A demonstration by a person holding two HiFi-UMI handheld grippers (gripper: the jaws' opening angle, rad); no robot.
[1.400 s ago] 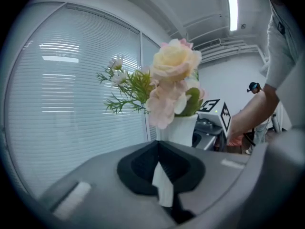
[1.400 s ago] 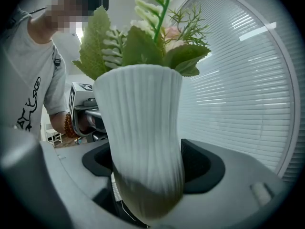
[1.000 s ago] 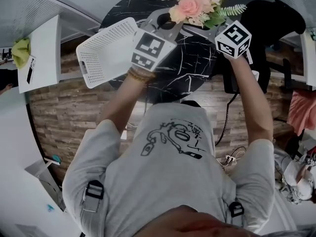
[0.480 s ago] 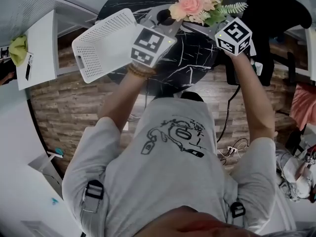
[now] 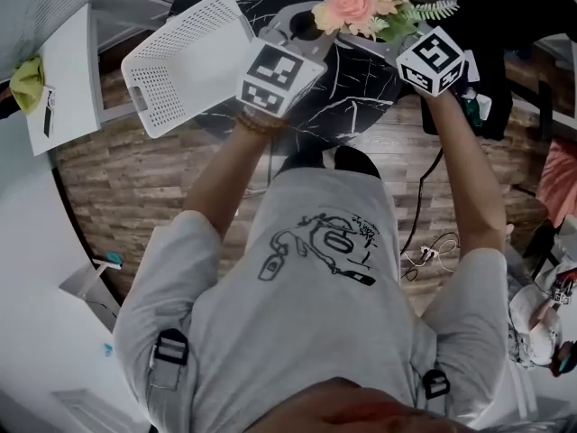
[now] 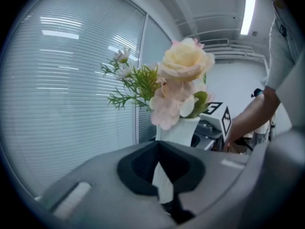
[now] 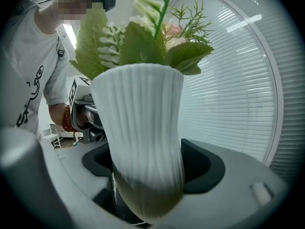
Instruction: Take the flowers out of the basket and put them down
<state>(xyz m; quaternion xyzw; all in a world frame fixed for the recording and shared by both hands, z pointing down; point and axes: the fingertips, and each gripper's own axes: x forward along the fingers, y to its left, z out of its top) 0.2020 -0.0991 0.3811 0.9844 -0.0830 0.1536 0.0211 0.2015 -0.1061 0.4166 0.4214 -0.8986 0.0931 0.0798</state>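
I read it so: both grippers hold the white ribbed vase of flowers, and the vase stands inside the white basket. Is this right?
Not quite. In the head view the flowers in their white ribbed vase are outside the white basket, which lies apart at their left. The left gripper and the right gripper do hold the vase.

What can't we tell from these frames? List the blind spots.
- Whether the vase touches the table. Head view: the flowers cover the vase. Right gripper view: its base is blurred and nothing beneath it shows.
- Whether the left gripper grips the vase. Left gripper view: only a white sliver shows between its jaws.
- The full bouquet. Head view: cut off by the top edge.
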